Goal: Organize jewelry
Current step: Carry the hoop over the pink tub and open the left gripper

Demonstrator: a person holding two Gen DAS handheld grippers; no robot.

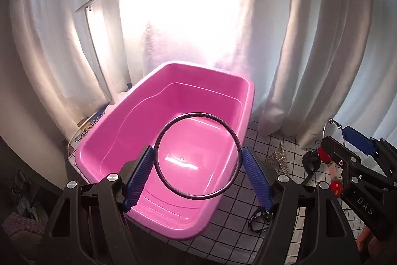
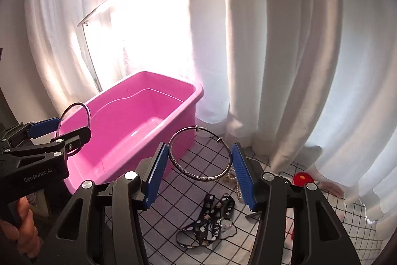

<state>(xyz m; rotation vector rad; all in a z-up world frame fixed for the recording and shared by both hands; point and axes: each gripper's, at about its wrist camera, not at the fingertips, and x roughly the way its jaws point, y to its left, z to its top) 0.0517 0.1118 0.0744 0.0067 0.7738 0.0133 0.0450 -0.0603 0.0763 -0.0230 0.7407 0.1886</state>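
Bangles ride in both grippers: our left gripper [image 1: 198, 160] pinches a dark bangle [image 1: 198, 157] across its width, hanging over the pink tub [image 1: 244, 101]. Our right gripper [image 2: 199, 158] clamps a silver bangle [image 2: 200, 154] over the worktop [image 2: 198, 195]; the tub lies to its left, so the left hand is nearer.

Home rm: curtains [image 2: 285, 54], lamp [image 2: 111, 1], checked cloth [image 2: 198, 180].
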